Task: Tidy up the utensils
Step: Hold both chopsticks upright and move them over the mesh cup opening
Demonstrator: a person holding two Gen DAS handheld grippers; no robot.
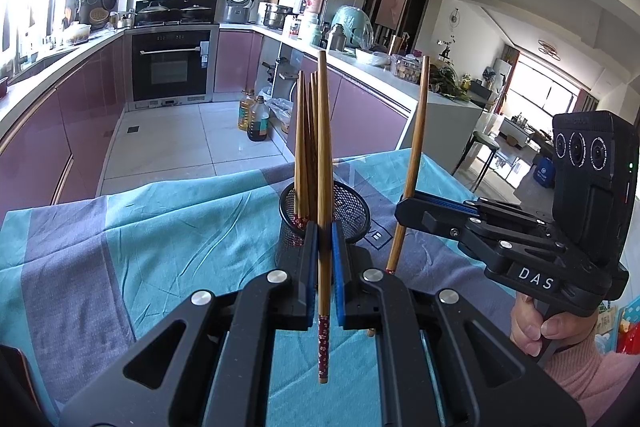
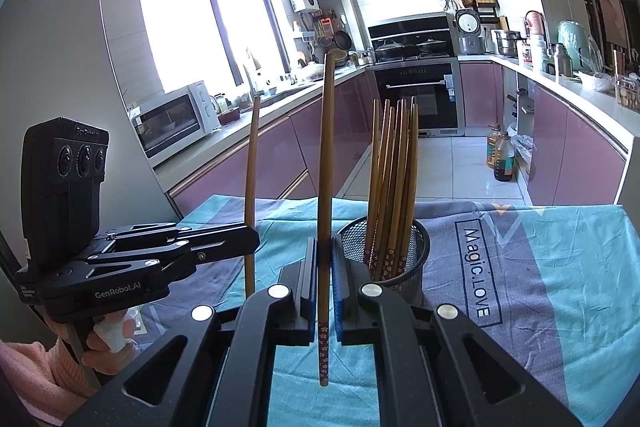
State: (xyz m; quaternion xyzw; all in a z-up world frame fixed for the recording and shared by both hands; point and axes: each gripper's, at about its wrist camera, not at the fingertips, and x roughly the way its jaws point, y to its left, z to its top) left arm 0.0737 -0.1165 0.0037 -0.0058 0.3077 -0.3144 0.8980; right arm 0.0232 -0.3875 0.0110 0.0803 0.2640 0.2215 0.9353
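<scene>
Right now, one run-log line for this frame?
left gripper: shut on chopstick | right gripper: shut on second chopstick | mesh holder: part-filled

I see two black grippers with blue pads: the left gripper (image 1: 324,247) and the right gripper (image 2: 324,259). Each chopstick (image 1: 324,163) I hold is brown wood, its lower end dark red with small white flowers; the second chopstick (image 2: 326,187) matches. The holder (image 2: 416,243) is black wire mesh, and its chopsticks (image 2: 394,163) carry the same red floral ends. The cloth (image 2: 560,267) shows teal and grey-purple blocks with dark blue lettering. The cabinets (image 1: 84,107) are mauve. My sleeve (image 1: 588,367) is pink.
</scene>
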